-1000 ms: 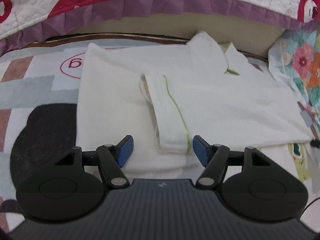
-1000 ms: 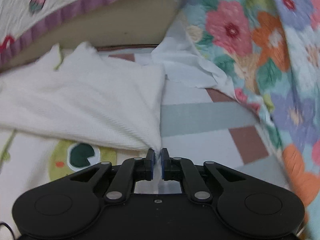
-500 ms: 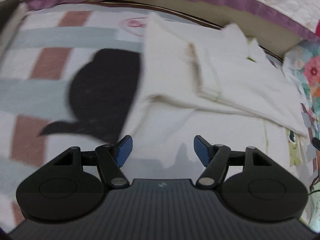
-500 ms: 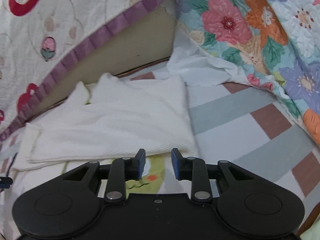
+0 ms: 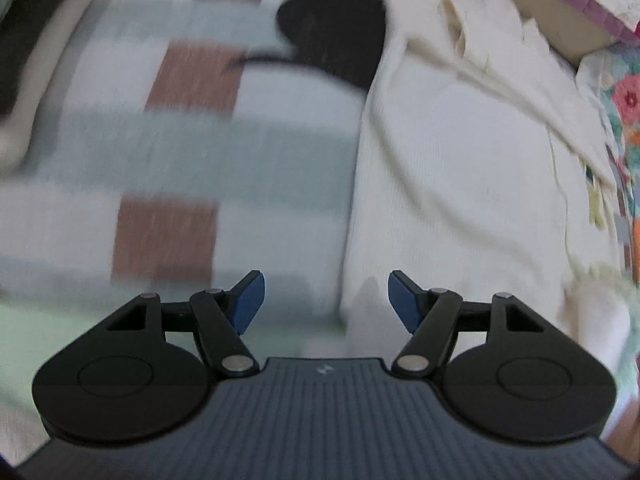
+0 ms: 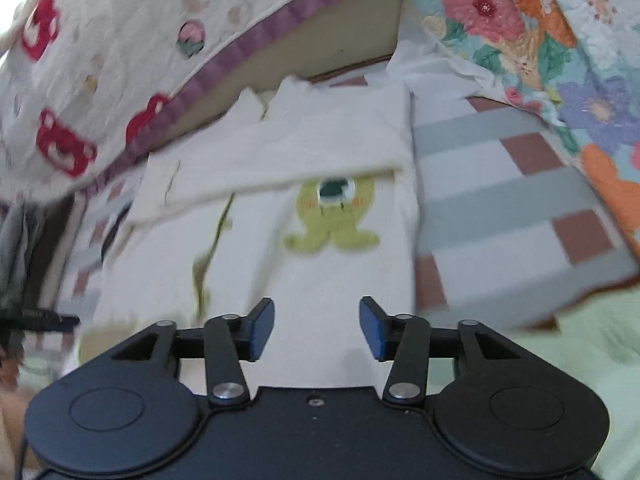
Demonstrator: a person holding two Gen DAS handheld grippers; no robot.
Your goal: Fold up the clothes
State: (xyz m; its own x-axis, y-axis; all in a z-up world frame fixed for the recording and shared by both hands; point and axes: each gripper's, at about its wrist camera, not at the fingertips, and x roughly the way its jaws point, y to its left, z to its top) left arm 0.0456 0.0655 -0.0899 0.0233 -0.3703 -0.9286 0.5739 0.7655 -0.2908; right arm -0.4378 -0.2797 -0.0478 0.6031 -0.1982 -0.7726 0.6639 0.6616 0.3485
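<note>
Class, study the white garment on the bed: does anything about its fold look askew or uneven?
Yes. The folded-over top flap of the white garment runs at a slant, half covering the green cartoon print. Both tools, left and right, are open and hold nothing.

Cream shirt [image 6: 332,280] – green frog print; bedsheet [image 6: 500,200] grey/white/brown blocks; quilt [image 6: 560,40] floral (pink, orange).

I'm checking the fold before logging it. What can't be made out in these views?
- Left wrist view: the white shirt, its folds and the dark patch beside it are motion-blurred.
- Right wrist view: the shirt's near hem lies behind the right gripper.
- Right wrist view: the dark object at the left edge is cut off.
</note>
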